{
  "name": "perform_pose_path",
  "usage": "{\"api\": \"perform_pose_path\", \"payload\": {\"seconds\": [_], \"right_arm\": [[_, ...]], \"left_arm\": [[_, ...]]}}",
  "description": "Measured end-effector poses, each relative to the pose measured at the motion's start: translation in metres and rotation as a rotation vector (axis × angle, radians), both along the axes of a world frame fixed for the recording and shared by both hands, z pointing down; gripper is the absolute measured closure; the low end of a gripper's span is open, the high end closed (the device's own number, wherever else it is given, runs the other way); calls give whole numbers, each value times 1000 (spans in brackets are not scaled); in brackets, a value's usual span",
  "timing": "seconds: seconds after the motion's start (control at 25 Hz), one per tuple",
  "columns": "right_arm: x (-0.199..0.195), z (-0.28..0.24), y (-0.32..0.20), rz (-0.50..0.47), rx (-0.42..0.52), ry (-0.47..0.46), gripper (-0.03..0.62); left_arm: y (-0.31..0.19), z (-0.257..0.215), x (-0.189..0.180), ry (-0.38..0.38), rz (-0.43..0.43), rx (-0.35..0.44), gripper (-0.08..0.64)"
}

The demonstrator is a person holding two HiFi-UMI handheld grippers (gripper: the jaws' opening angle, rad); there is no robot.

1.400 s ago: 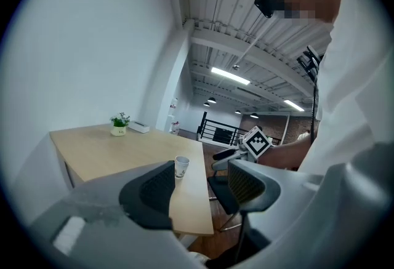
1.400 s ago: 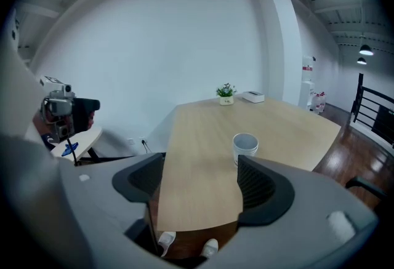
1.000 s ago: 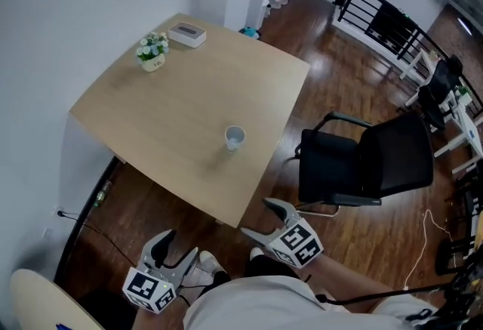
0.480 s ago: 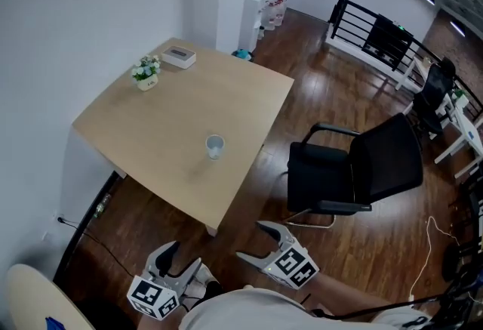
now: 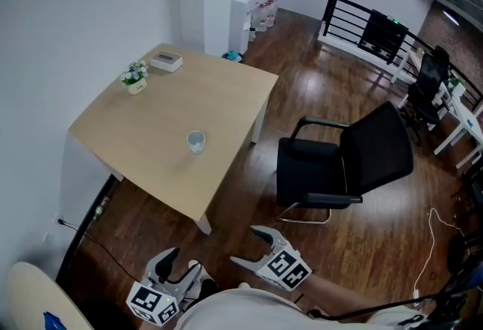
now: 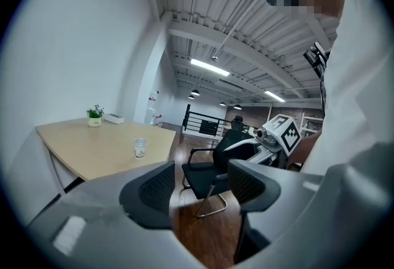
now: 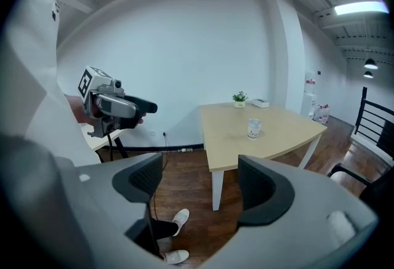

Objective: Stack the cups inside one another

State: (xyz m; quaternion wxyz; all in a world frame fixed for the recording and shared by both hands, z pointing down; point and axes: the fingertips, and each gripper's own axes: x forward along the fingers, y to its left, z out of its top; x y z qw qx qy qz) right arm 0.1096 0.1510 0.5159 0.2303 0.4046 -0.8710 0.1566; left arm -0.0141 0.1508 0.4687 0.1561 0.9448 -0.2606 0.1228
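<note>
While both claws hang low and close to the person's body, well short of the counter point(image 5: 151, 117), nothing of the stacking is actually in hand. The left claw point(image 5: 181, 264) stands with its jaws spread wide and nothing between them; its own view shows only bare wooden floor point(image 6: 203, 231) in the gap. The right claw point(image 5: 247, 245) is likewise wide open and empty, aimed toward the counter's near edge from a standing distance.

On the counter there is just one cup point(image 5: 196, 142), upright, a pale tumbler standing alone near the middle of the counter's front half. Whether it is a single cup or several already nested cannot be told at this range. At the counter's far corner sit a small potted plant point(image 5: 135, 78) and a flat white box point(image 5: 166, 60), well apart from the cup. A black office chair point(image 5: 339, 170) stands off the counter's right side.

My judgement: the task is either not begun or already finished, since no second loose cup shows anywhere on the counter. If work remains, the next move calls for stepping up to the counter and bringing one open claw level with the cup's wall, squaring the jaws either side of it before closing.
</note>
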Motion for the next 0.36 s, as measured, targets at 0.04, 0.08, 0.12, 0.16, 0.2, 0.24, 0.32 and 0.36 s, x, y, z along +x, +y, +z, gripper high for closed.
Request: {"api": "perform_pose_path", "payload": {"seconds": [0.04,0.08,0.12,0.16,0.2,0.24,0.32,0.36], "right_arm": [[-2,-2,1,-8,3,-6,216],[-3,-4,2,-15,5,-10,216],[-4,-4,4,-22,7,-13,216],[-5,-4,5,-28,11,-16,216],[-4,-4,6,-32,19,-16,216],[-4,-5,6,-35,28,-16,216],[-4,-6,4,-36,45,-17,216],[-4,-8,3,-36,52,-17,216]], "left_arm": [[2,-2,0,-5,-5,5,287],[4,-4,0,-9,-8,10,287],[6,-5,1,-12,-12,13,287],[8,-6,1,-12,-16,15,287],[10,-6,2,-11,-19,16,287],[11,-5,4,-9,-20,17,287],[11,-5,5,-5,-18,21,287],[11,-4,6,-3,-16,24,287]]}}
